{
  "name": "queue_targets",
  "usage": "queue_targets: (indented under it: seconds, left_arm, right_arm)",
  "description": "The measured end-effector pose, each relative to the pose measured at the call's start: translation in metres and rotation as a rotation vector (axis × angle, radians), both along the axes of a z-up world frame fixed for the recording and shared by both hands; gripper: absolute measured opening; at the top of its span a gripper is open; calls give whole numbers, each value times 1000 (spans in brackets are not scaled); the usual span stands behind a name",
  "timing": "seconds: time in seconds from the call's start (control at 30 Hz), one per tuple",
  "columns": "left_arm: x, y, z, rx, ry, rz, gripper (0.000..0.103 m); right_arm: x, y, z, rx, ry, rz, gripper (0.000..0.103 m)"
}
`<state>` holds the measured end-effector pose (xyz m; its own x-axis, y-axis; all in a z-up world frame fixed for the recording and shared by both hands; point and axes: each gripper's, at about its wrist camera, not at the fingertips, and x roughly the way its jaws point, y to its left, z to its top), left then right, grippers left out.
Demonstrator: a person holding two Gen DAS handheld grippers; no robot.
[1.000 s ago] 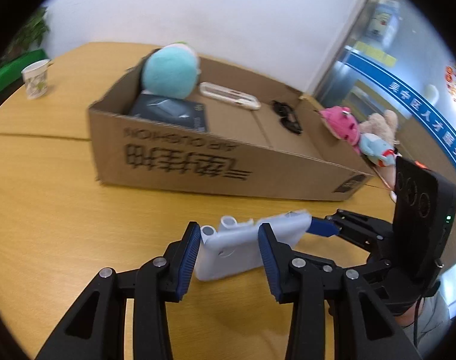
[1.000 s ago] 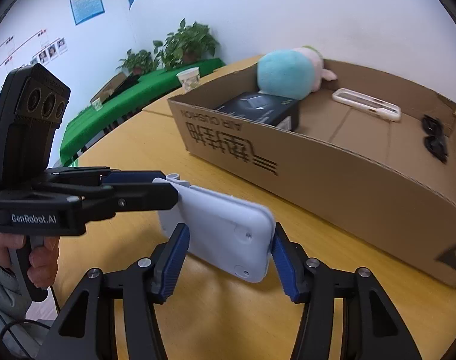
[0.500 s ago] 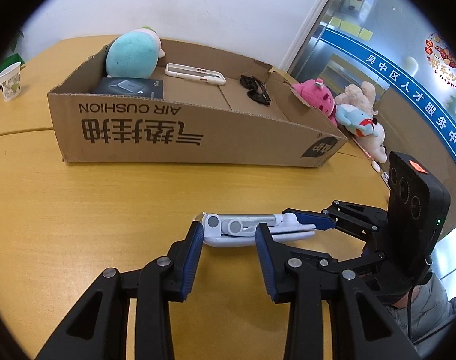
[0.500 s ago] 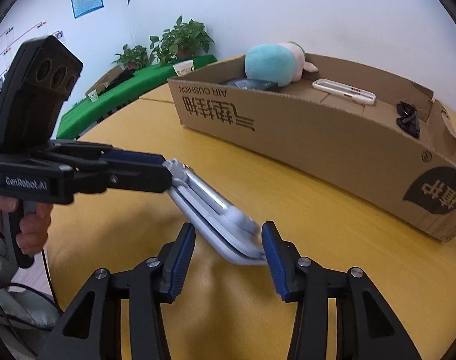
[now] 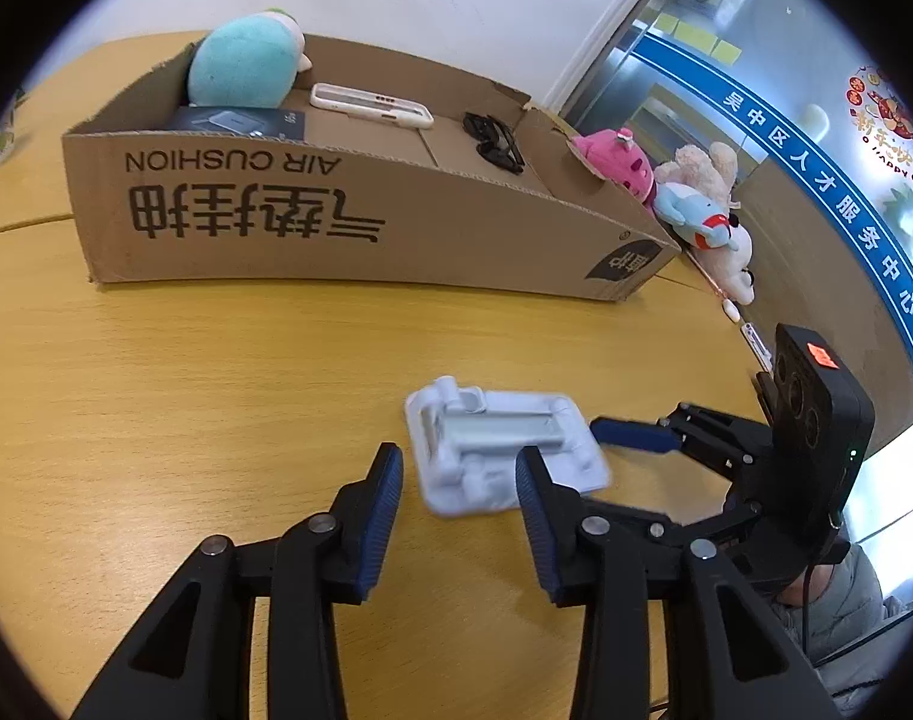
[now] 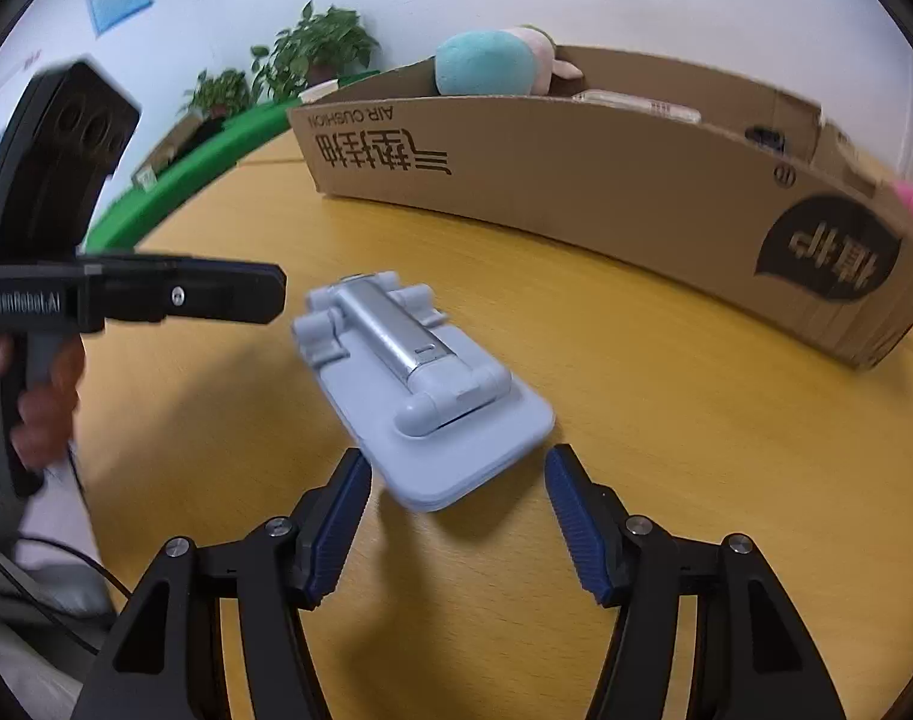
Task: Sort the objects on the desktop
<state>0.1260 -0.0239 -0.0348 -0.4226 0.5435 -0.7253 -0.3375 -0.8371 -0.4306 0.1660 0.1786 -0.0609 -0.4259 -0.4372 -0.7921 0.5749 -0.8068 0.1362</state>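
A white folding phone stand lies flat on the yellow wooden table, slightly blurred, with its silver arm facing up. My left gripper is open just short of the stand's near edge, and its pads do not press on it. My right gripper hangs over the stand's other end. Its jaws are opening, wider than the stand, with nothing gripped. Beyond stands a long cardboard box. It holds a teal plush, a white case, black sunglasses and a dark flat package.
Pink, beige and blue plush toys lie past the box's right end. A thin pen-like thing rests near the table's edge. Potted plants and a green surface are behind. A hand holds the left gripper's handle.
A second ago both grippers held the stand upright between them. It was tipped flat and now lies released on the table. The right jaws have widened, and both grippers have drawn back slightly.
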Motion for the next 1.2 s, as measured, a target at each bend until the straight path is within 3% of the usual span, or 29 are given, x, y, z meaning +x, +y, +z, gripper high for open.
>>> queue_targets:
  seconds: [0.1, 0.23, 0.4, 0.43, 0.5, 0.53, 0.77, 0.83, 0.97, 1.2]
  left_arm:
    - [-3, 5, -6, -5, -19, -8, 39]
    - [-3, 15, -11, -2, -37, -33, 39]
    - [-6, 21, -20, -42, -65, -22, 39]
    - [-8, 21, -23, -44, -83, -19, 35]
    - [-7, 20, -23, -49, -73, -17, 29]
    - [-7, 21, -23, -50, -76, -13, 29]
    - [-5, 21, -22, -72, -64, 10, 29]
    - [-3, 19, -15, -78, -52, 17, 28]
    - [-2, 17, 16, -85, 23, 23, 28]
    - [-22, 21, 75, -63, 186, 28, 28]
  right_arm:
    - [-5, 18, 2, 11, -3, -60, 66]
    - [-10, 43, 8, -97, -40, -147, 68]
    - [-15, 22, 3, -128, -50, -119, 71]
    - [-16, 16, 0, -130, -50, -113, 71]
    - [-17, 7, 0, -109, -22, -114, 66]
    - [-18, 3, 0, -95, -13, -115, 53]
    - [-25, 2, 2, -106, -35, -115, 47]
    - [-24, 6, 6, -128, -34, -118, 40]
    - [-19, 9, 29, -170, 35, -119, 40]
    - [-29, 15, 96, -200, 209, -111, 39]
